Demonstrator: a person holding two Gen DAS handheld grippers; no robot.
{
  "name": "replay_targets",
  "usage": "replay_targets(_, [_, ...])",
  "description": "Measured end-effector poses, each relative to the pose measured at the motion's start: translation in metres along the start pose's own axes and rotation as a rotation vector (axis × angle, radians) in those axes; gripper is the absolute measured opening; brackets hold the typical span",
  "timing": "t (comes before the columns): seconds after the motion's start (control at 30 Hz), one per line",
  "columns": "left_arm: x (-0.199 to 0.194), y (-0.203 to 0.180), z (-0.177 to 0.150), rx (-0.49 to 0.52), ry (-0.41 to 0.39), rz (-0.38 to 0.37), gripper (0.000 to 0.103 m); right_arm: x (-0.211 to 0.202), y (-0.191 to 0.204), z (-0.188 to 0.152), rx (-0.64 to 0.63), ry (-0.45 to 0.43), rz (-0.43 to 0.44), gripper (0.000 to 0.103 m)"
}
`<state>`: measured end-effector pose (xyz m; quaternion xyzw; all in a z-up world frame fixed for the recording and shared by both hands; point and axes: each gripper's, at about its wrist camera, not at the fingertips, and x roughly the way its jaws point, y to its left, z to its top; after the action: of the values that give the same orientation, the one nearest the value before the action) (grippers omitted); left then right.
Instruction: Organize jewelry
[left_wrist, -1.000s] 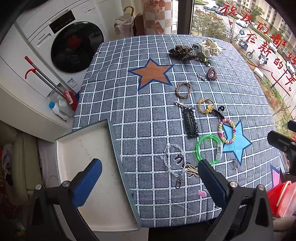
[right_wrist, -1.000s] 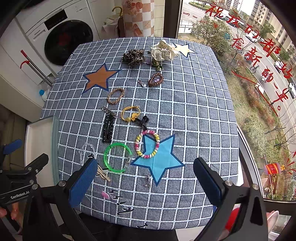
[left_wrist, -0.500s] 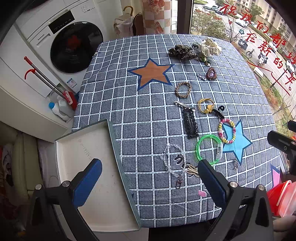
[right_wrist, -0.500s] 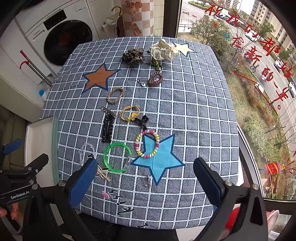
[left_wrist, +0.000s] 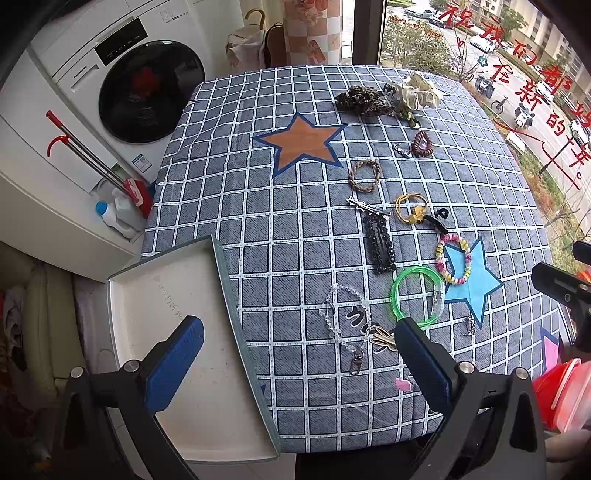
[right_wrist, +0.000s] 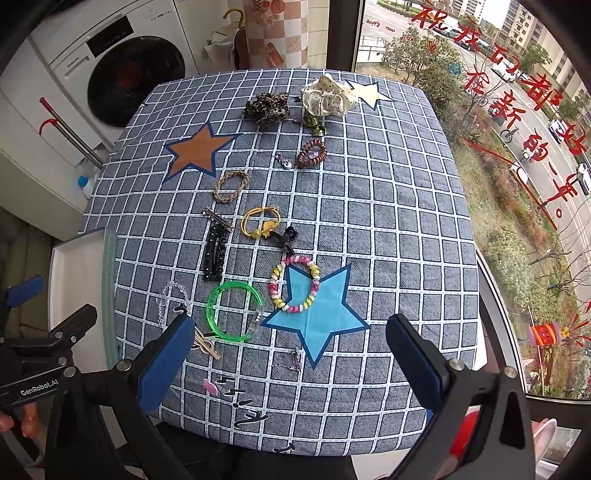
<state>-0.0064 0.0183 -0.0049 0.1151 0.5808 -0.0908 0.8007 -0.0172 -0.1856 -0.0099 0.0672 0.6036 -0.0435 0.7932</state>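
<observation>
Jewelry lies in a line down the checked tablecloth (left_wrist: 295, 236): a green bangle (left_wrist: 417, 295), a pastel bead bracelet (left_wrist: 453, 260), a black hair clip (left_wrist: 378, 243), a yellow hair tie (left_wrist: 410, 212), a braided band (left_wrist: 365, 175), a clear bead chain (left_wrist: 340, 321). An empty white tray (left_wrist: 173, 332) sits at the table's near left edge. My left gripper (left_wrist: 299, 362) is open and empty above the tray's right rim. My right gripper (right_wrist: 291, 365) is open and empty above the near edge, by the blue star (right_wrist: 317, 314).
Scrunchies (right_wrist: 327, 98) and a brown coil tie (right_wrist: 312, 153) lie at the far end. A washing machine (left_wrist: 140, 88) stands to the left. A window (right_wrist: 517, 147) runs along the right. A red container (left_wrist: 565, 391) is at the near right.
</observation>
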Motion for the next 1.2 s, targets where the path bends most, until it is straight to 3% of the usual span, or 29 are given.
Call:
replay_targets(0.3, [0.009,-0.003,0.003,0.001,0.020,-0.031,0.103,0.008,-0.008,0.002,0.019,0.031,-0.002,0.103])
replay_targets(0.47, [0.030,-0.006,0.004,-0.007,0.086,-0.057,0.103,0.023,-0.017,0.000,0.040,0.071,-0.005,0.103])
replay_targets(0.63, [0.056,-0.015,0.009,-0.016,0.137,-0.071,0.103,0.048,-0.030,-0.004,0.074,0.129,-0.011,0.103])
replay_targets(0.77, [0.077,-0.024,0.019,-0.020,0.147,-0.050,0.103,0.070,-0.040,-0.005,0.093,0.171,-0.018,0.103])
replay_targets(1.17, [0.144,-0.042,0.058,-0.075,0.181,-0.080,0.103,0.138,-0.053,0.008,0.114,0.254,-0.020,0.103])
replay_targets(1.2, [0.149,-0.043,0.060,-0.074,0.183,-0.072,0.099,0.143,-0.053,0.009,0.115,0.257,-0.018,0.103])
